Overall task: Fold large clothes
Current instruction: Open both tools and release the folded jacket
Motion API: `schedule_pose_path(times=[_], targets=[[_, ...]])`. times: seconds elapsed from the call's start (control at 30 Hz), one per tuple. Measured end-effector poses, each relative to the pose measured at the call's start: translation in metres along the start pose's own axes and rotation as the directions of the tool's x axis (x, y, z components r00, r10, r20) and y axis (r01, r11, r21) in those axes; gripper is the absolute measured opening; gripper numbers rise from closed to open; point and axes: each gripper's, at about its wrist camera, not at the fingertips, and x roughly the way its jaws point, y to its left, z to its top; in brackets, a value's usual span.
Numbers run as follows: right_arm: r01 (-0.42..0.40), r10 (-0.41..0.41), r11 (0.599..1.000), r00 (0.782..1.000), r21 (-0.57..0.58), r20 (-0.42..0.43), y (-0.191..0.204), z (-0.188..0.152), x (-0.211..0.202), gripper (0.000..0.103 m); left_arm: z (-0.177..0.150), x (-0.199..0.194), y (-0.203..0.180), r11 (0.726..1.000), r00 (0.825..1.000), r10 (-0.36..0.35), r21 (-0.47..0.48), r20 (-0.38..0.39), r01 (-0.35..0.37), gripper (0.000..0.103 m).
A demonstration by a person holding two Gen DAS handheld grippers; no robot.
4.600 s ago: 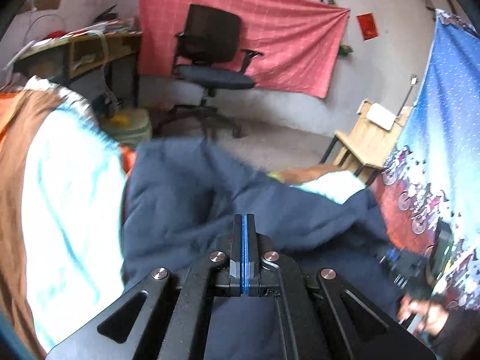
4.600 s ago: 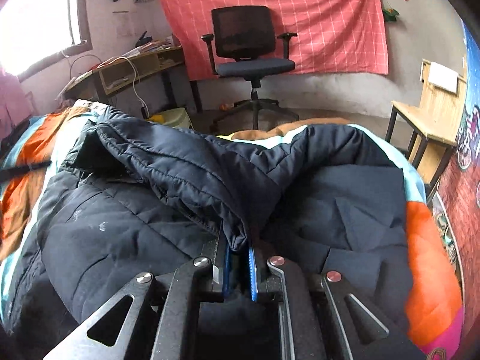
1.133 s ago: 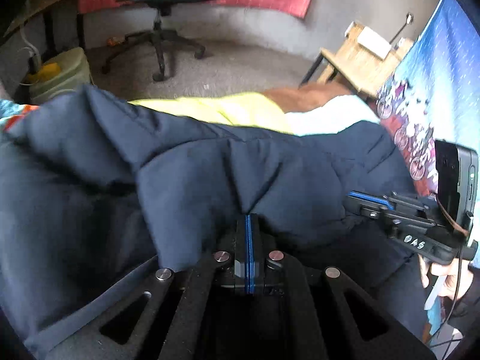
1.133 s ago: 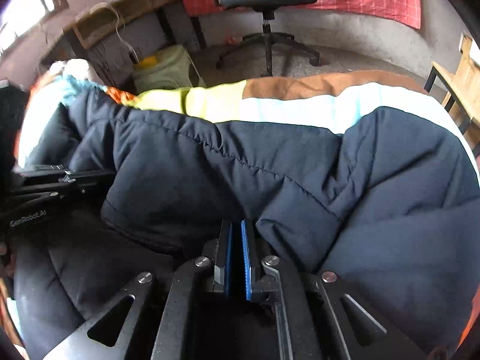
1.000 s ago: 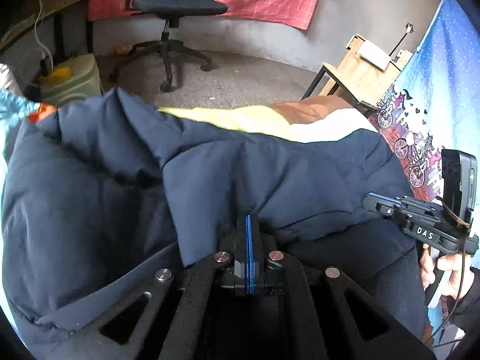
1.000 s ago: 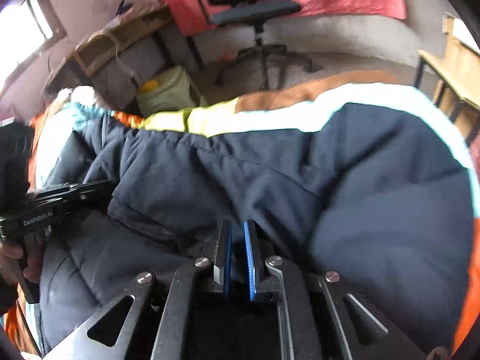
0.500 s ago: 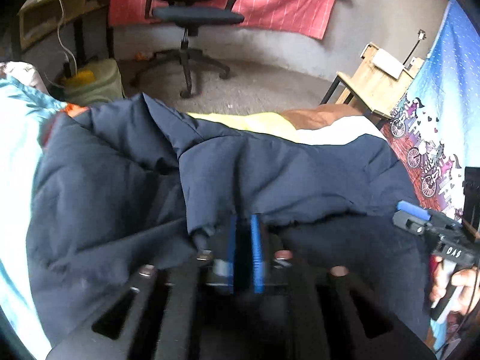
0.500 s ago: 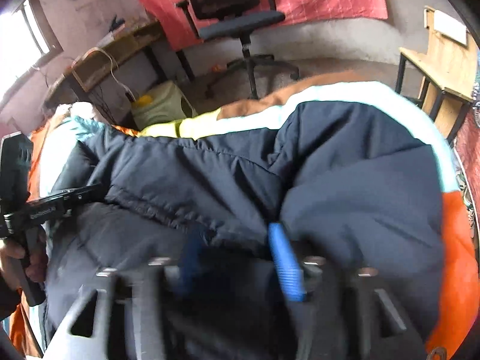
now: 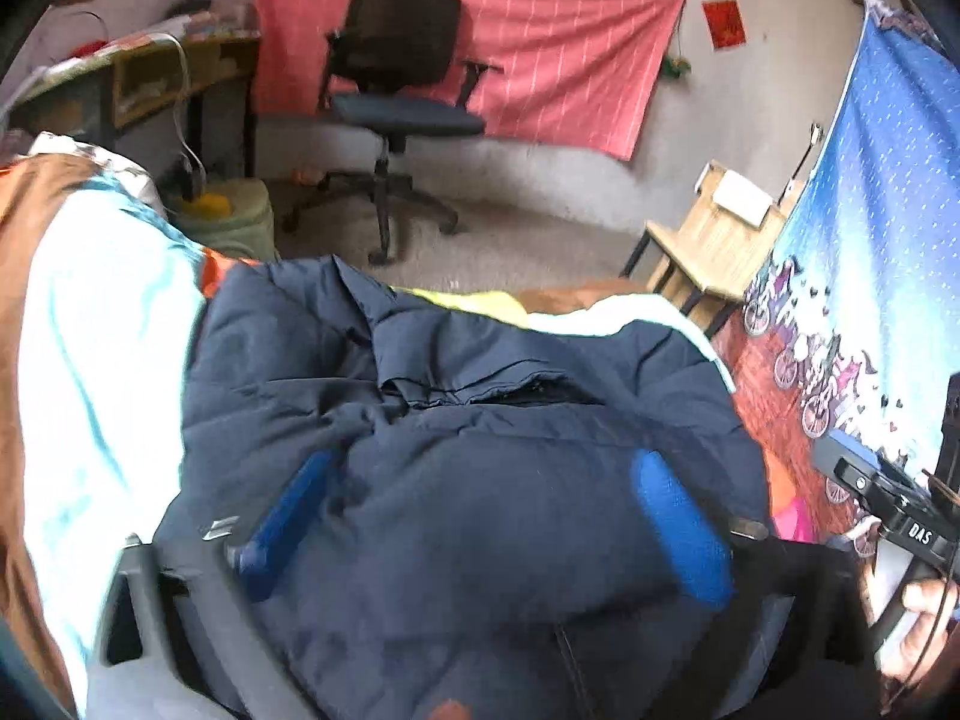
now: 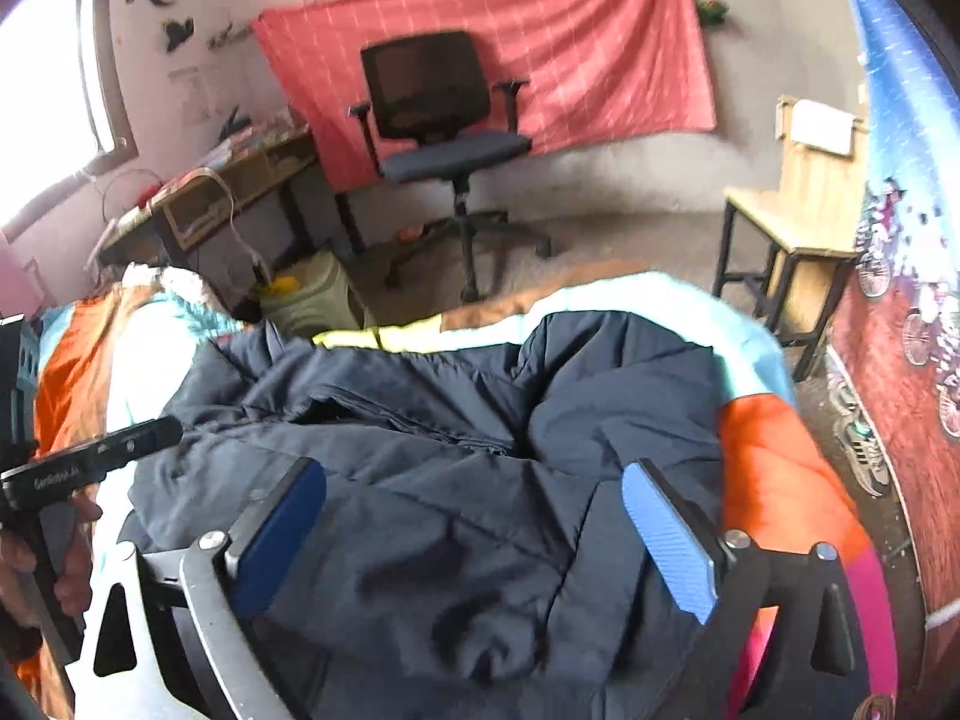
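Note:
A navy padded jacket (image 9: 480,396) lies folded over itself on a bed cover (image 9: 90,312) striped in white, orange and brown. My left gripper (image 9: 486,459) hovers above the jacket. Its jaws are opening wide and the blue pads (image 9: 678,528) press on nothing. My right gripper (image 10: 474,471) hangs over the same jacket (image 10: 456,420), jaws also opening, with only the cloth below seen between them. Each gripper shows at the edge of the other's view, held by a hand.
Beyond the bed stand a black office chair (image 9: 396,60), a cluttered desk (image 10: 228,180), a green bin (image 10: 312,294) and a wooden stool (image 10: 798,228). A blue printed cloth (image 9: 888,240) hangs at the right. A shoe (image 10: 864,450) lies on the floor there.
Both grippers went from shut on the jacket's folded edge to wide open. They let the cloth go and drew back and upward. The jacket stays folded on the bed.

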Motion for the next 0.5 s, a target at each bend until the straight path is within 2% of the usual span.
schedule_pose_path(times=[0.17, 0.27, 0.4, 0.5], targets=[[0.019, -0.02, 1.0, 0.998, 0.024, 0.067, 0.018, -0.02, -0.055, 0.103, -0.023, -0.053, -0.009, 1.0, 0.999, -0.015, 0.014, 0.049, 0.014, 0.102], [0.033, -0.035, 0.999, 0.995, 0.03, 0.092, 0.027, -0.035, -0.085, 0.103, -0.04, -0.08, -0.015, 0.999, 0.998, -0.002, 0.049, 0.058, -0.001, 0.102], [0.056, -0.06, 0.997, 0.994, 0.048, 0.092, 0.04, -0.06, -0.123, 0.103, -0.064, -0.109, -0.026, 0.992, 0.999, -0.022, 0.126, 0.03, 0.018, 0.102], [0.084, -0.087, 0.995, 0.994, 0.049, 0.06, 0.05, -0.082, -0.148, 0.103, -0.082, -0.128, -0.031, 0.984, 0.999, -0.051, 0.174, 0.015, 0.048, 0.102]])
